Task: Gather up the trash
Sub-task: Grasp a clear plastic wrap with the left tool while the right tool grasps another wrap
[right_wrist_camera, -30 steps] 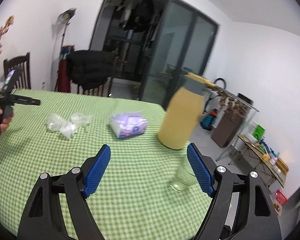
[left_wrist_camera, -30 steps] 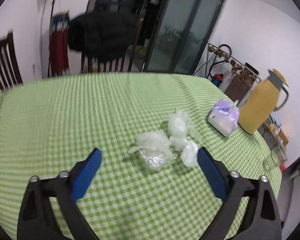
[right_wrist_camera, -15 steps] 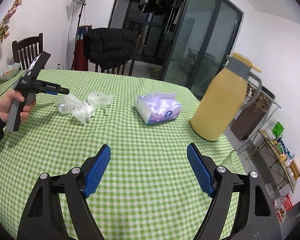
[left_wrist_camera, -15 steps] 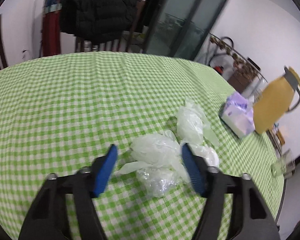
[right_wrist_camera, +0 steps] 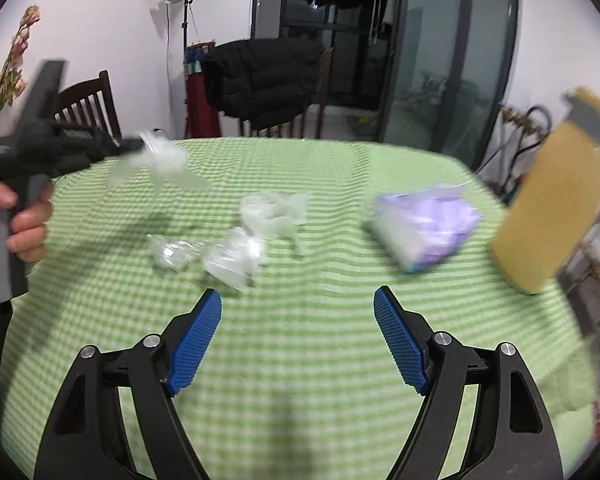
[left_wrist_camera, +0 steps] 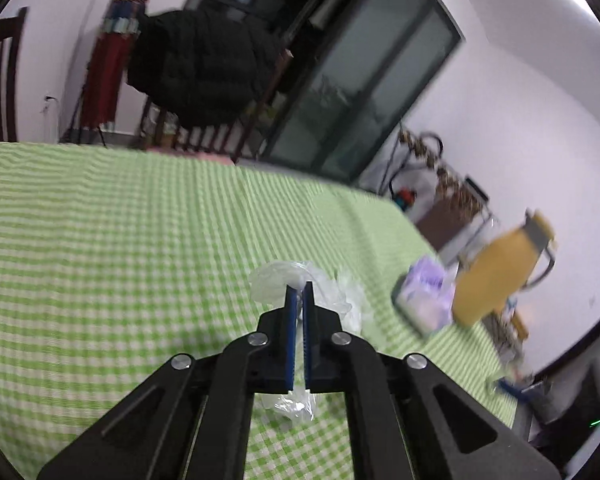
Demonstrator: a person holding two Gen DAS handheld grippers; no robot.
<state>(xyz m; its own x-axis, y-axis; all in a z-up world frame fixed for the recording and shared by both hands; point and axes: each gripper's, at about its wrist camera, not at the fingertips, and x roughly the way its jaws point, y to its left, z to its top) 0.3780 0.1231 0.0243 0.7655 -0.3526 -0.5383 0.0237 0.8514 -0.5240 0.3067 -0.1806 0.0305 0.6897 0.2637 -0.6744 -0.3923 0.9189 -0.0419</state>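
My left gripper [left_wrist_camera: 299, 290] is shut on a crumpled clear plastic wrapper [left_wrist_camera: 274, 280] and holds it above the green checked tablecloth [left_wrist_camera: 120, 240]. In the right wrist view the left gripper [right_wrist_camera: 134, 145] is at the left with the plastic wrapper [right_wrist_camera: 162, 162] hanging from it in the air. Three more clear plastic scraps lie on the cloth: one [right_wrist_camera: 168, 254], one [right_wrist_camera: 236, 258] and one [right_wrist_camera: 270, 212]. My right gripper [right_wrist_camera: 298, 316] is open and empty, just in front of them.
A purple tissue pack [right_wrist_camera: 426, 226] and a yellow thermos jug [right_wrist_camera: 552, 208] stand on the right of the table. Both show in the left wrist view too, tissue pack [left_wrist_camera: 424, 300], jug [left_wrist_camera: 496, 276]. Chairs, one with a black jacket [right_wrist_camera: 260, 76], stand behind the table.
My left gripper closed on one plastic wrapper and lifted it off the cloth. My right gripper moved left toward the remaining scraps and stayed open.
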